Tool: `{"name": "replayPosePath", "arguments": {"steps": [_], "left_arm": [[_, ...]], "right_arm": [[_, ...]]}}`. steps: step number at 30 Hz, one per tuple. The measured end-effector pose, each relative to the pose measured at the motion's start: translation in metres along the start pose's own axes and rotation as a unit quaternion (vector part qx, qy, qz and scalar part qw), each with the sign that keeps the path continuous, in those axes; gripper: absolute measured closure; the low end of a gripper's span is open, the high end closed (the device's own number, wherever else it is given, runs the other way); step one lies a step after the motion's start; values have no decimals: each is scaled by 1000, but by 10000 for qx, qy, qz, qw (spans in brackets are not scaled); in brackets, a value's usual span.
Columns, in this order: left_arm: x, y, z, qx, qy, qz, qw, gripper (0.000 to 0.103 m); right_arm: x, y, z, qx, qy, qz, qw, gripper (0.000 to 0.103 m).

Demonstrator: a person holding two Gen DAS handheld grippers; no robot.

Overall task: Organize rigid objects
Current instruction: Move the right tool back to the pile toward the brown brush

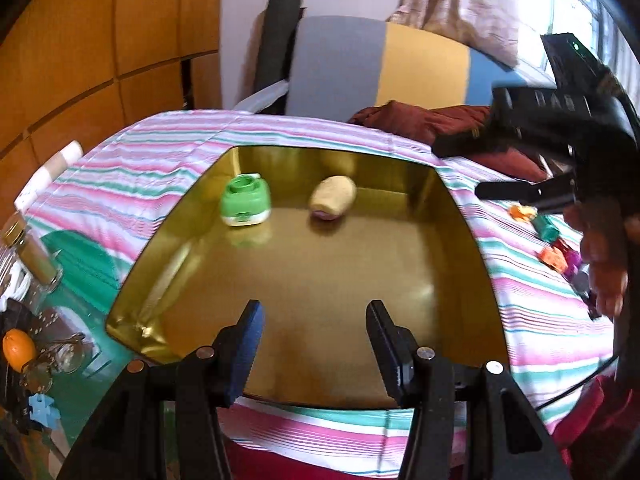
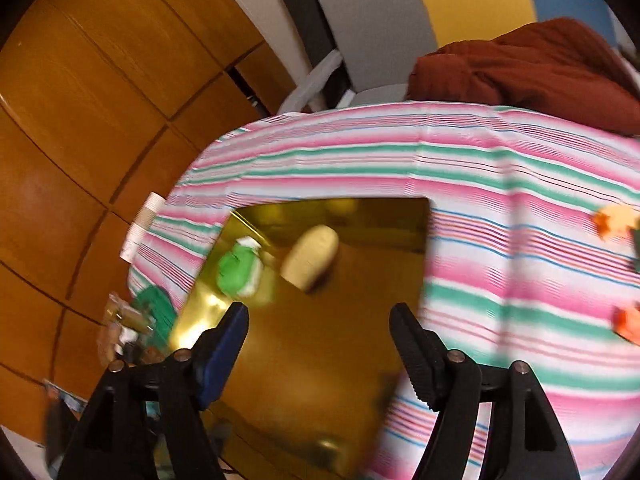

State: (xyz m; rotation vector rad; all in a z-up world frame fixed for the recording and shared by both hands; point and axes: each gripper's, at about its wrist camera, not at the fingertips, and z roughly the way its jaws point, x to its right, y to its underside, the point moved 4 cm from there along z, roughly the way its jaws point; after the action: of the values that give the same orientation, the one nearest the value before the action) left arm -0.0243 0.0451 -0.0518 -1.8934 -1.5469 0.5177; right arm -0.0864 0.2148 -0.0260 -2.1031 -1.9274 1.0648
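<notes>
Striped cloth [image 1: 168, 152]: pink, green and white, covered the surface; whether a bed or a counter lay beneath could not be told. Loose fabric of this kind could snag a claw tip or let a small piece roll.

Gold tray [image 1: 460, 216]: shallow, shiny-walled, sat in the middle of the cloth. Its glare and reflections could mislead a placement near the walls, and a knock on the near rim could shift it on the cloth.

Left claw [image 1: 316, 344]: spread, empty, hung over the tray's near edge.

Right claw [image 2: 320, 356]: spread, empty, hung above the tray's near right corner; its view was motion-blurred, so a fast approach risked a mistimed closing. In the left view it hung above the scattered pieces at the right.

Green jar [image 1: 246, 200]: upright, far left in the tray, apart from the walls.

Cream oval object [image 1: 333, 198]: lay on its side just right of the jar, not touching it; its rounded form would probably roll if the tray were bumped or another item dropped beside it.

Small coloured pieces [image 1: 554, 258]: orange, teal and purple, lay on the cloth right of the tray, not yet sorted. Close clustering made pinching two at once, or flicking a neighbour away, a likely fault.
</notes>
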Motion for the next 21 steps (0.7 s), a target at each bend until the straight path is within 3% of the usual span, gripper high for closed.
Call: {"name": "replayPosePath", "arguments": {"steps": [8, 12, 16, 21], "left_arm": [[33, 10, -14, 231, 266, 376, 9987, 49], [45, 11, -15, 247, 336, 538, 9977, 49], [55, 11, -16, 212, 486, 597, 9968, 49], [68, 11, -13, 128, 650, 658, 9956, 49]], "right_arm": [[52, 46, -38, 82, 929, -88, 9956, 25], [88, 73, -48, -161, 1438, 16, 9895, 25], [135, 92, -67, -371, 1799, 577, 9813, 25], [194, 93, -108, -104, 2191, 1364, 9661, 24]]}}
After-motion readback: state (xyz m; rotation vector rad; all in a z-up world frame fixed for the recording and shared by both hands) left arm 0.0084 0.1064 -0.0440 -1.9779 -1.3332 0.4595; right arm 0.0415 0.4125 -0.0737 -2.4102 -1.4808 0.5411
